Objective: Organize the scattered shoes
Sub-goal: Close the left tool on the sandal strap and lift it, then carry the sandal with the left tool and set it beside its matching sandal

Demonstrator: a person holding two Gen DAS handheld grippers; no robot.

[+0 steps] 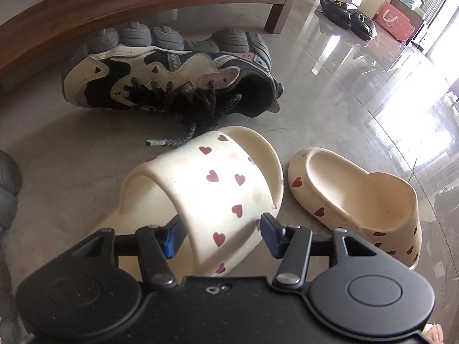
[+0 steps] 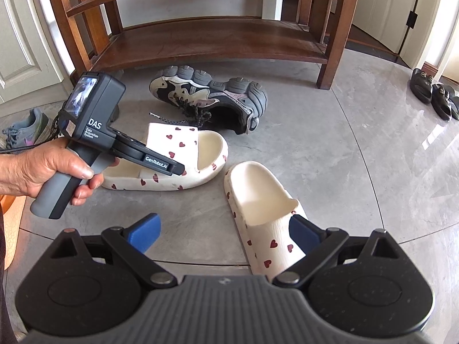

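Note:
Two cream slippers with red hearts lie on the grey floor. My left gripper [image 1: 221, 233] is shut across the strap of the left slipper [image 1: 212, 177], one blue pad at its toe-side edge and one at its heel-side edge; the slipper rests on the floor. From the right wrist a hand [image 2: 43, 169] holds that left gripper [image 2: 175, 169] over the same slipper [image 2: 172, 143]. My right gripper [image 2: 223, 235] is wide open, its right pad beside the strap of the right slipper [image 2: 266, 229], [image 1: 352, 195]. A black, cream and pink sneaker [image 2: 212, 100], [image 1: 172, 86] lies on its side behind them.
A brown wooden shoe rack [image 2: 215, 40] stands just behind the sneaker, its low shelf bare. A pair of black sandals [image 2: 430, 91] sits at the far right by a door. A grey sneaker [image 2: 25, 132] lies at the far left. A pink box [image 1: 393, 20] stands beyond the sandals.

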